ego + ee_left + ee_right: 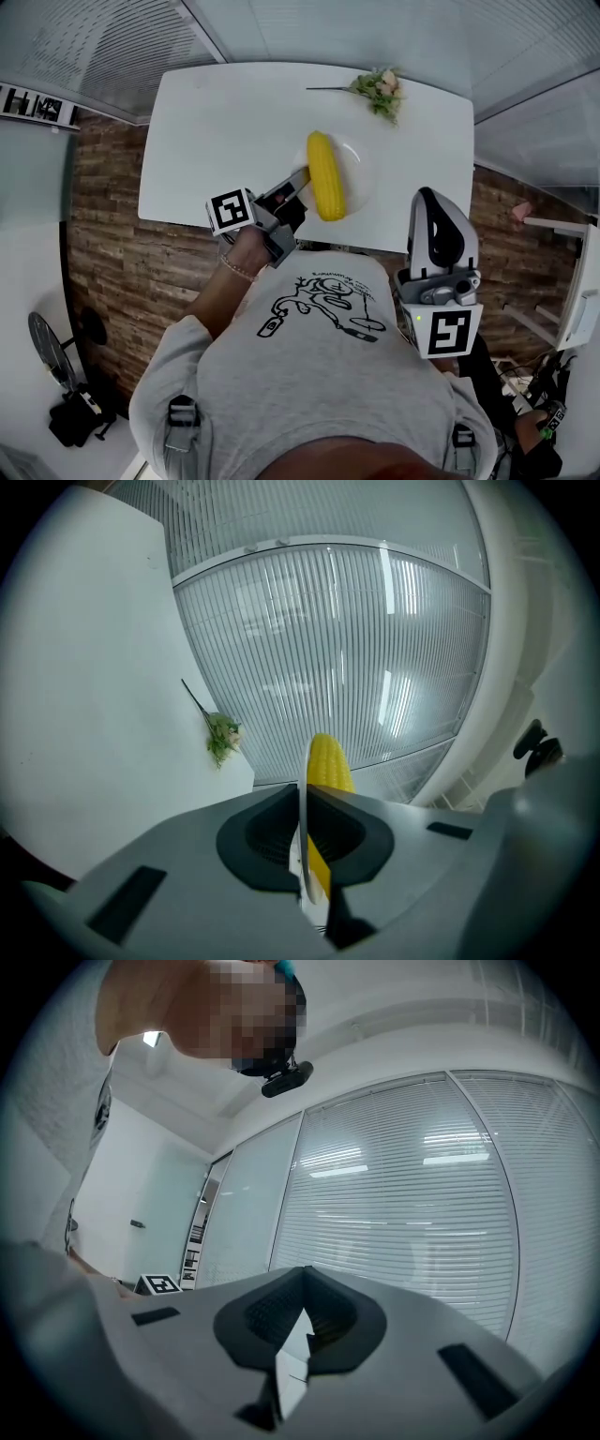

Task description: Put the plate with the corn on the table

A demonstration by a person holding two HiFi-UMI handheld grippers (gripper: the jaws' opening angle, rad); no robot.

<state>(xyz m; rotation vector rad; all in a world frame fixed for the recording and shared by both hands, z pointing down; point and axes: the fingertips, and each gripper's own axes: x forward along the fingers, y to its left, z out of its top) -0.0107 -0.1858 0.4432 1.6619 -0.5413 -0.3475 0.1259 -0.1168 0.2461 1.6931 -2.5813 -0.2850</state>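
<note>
Left hand-held gripper (298,182) clamps plate (364,174) rim; corn (325,175) atop.

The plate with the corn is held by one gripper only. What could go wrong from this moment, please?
1. The left gripper grips only the rim of the plate. The plate may therefore tilt, and the corn, which lies loose on it, may roll off.
2. The plate seems close to the near edge of the table. If it is released there, it might overhang or be knocked off.
</note>
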